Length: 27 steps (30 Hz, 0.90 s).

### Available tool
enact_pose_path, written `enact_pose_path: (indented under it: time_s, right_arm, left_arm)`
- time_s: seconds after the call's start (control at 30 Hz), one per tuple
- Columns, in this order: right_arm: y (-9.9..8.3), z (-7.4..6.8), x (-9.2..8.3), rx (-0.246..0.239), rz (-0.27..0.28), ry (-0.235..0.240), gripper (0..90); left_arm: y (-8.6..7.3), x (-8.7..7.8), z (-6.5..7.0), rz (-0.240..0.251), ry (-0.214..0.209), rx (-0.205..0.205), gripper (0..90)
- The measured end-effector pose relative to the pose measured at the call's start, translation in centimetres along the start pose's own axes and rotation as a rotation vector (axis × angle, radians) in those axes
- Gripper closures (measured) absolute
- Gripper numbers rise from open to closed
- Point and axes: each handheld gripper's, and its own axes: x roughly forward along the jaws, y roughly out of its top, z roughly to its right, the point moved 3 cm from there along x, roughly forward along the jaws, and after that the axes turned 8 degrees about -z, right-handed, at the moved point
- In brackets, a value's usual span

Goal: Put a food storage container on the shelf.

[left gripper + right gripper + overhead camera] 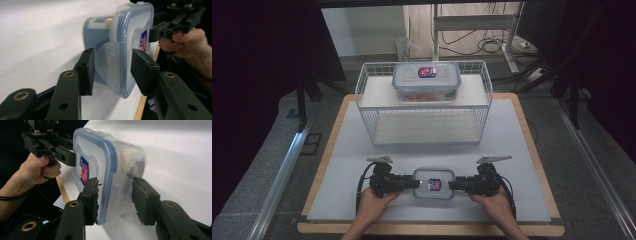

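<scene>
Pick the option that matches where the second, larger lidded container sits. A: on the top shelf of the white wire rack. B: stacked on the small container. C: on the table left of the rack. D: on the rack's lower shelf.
A: the high view shows the larger container resting on the upper shelf of the wire rack, far behind the small container near the table's front edge.

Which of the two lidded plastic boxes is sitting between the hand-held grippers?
The smaller box at the table's near edge, flanked by both hand-held grippers. The larger box sits apart on the white wire rack farther back.
</scene>
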Motion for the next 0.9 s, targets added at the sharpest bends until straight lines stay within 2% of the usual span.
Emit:
enact_pose_path:
  time_s: [0.07, 0.1, 0.17, 0.2, 0.43, 0.47, 0.57, 0.73, 0.77, 0.9]
  right_arm:
    - [0.1, 0.0, -0.1, -0.004, 0.006, 0.002, 57.4]
    - [0.3, -0.1, -0.3, 0.008, 0.027, 0.028, 57.7]
    - [0.3, -0.1, -0.3, 0.009, 0.033, 0.038, 57.7]
    - [0.5, -0.2, -0.4, -0.007, 0.037, 0.031, 57.5]
    - [1.5, -0.6, -1.0, -0.026, 0.066, 0.020, 57.8]
    - [2.2, -0.7, -1.4, -0.021, 0.088, 0.029, 58.4]
    - [2.7, -0.9, -1.8, -0.019, 0.103, 0.039, 58.4]
    - [4.8, -1.9, -3.0, -0.049, 0.138, 0.027, 58.4]
    - [4.8, -1.9, -3.0, -0.049, 0.138, 0.027, 58.4]
    - [7.1, -3.0, -4.4, -0.075, 0.165, 0.015, 58.3]
  left_arm:
    - [0.1, -0.3, 0.0, 0.011, -0.011, 0.000, 55.6]
    - [0.3, -0.7, 0.0, 0.032, -0.035, -0.010, 57.4]
    - [0.4, -0.8, 0.1, 0.034, -0.031, -0.004, 57.5]
    - [0.5, -0.9, 0.2, 0.028, -0.014, 0.008, 57.2]
    - [1.6, -1.5, 0.7, 0.058, -0.010, 0.018, 57.3]
    - [2.1, -1.9, 1.0, 0.073, -0.009, 0.032, 57.3]
    - [2.8, -2.4, 1.4, 0.079, 0.000, 0.044, 57.5]
    - [5.0, -3.8, 2.3, 0.107, 0.011, 0.070, 57.4]
    - [5.0, -3.8, 2.3, 0.107, 0.011, 0.070, 57.4]
    - [7.3, -5.5, 3.4, 0.130, 0.024, 0.096, 57.4]
